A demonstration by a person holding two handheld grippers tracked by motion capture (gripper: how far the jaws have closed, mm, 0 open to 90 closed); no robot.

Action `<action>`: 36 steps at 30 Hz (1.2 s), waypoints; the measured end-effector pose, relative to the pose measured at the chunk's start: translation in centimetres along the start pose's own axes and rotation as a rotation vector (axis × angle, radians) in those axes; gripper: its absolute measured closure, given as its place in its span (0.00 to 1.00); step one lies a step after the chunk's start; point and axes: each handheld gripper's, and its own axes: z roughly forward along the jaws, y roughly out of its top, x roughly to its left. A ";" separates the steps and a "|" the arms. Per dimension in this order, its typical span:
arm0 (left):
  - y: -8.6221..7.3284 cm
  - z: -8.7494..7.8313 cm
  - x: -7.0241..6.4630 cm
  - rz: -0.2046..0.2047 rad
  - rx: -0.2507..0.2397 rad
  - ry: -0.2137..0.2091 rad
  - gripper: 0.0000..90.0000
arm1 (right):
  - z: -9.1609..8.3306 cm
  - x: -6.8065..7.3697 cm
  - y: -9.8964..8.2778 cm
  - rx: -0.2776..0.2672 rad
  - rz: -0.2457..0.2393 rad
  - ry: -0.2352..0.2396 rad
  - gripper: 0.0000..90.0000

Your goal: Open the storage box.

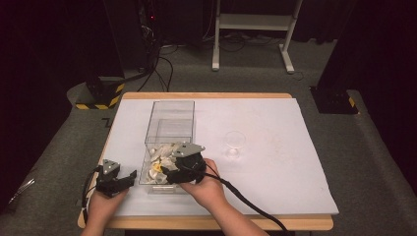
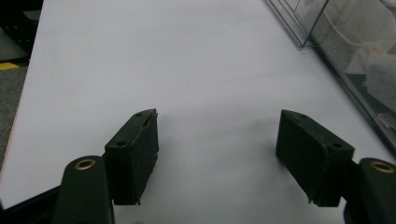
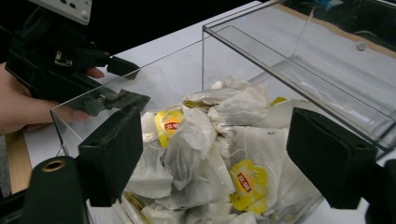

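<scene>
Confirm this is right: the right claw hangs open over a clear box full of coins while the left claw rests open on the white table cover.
Not coins. The right gripper view shows the clear box full of tea bags. The right claw hangs open over them, and the left claw is open on the white table cover.

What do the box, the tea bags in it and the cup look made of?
Box: clear, glossy rigid plastic, probably acrylic; the table shows through it. Tea bags: thin white filter paper, crumpled, with yellow paper tags. Cup: transparent, glass or plastic; cannot tell which.
</scene>
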 end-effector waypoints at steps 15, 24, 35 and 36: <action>0.0 0.0 0.0 0.005 -0.001 0.000 0.33 | 2.1 0.4 -0.2 0.077 0.026 0.029 0.47; 0.0 0.0 0.0 0.005 -0.002 -0.001 0.34 | 2.0 0.3 -0.5 0.091 0.009 0.019 0.66; 0.0 0.0 -0.1 0.008 -0.002 -0.001 0.34 | 1.5 0.2 -0.6 0.082 0.005 0.035 0.93; 0.0 0.0 -0.1 0.007 -0.002 -0.001 0.34 | 1.5 0.2 -0.7 0.081 0.006 0.037 0.96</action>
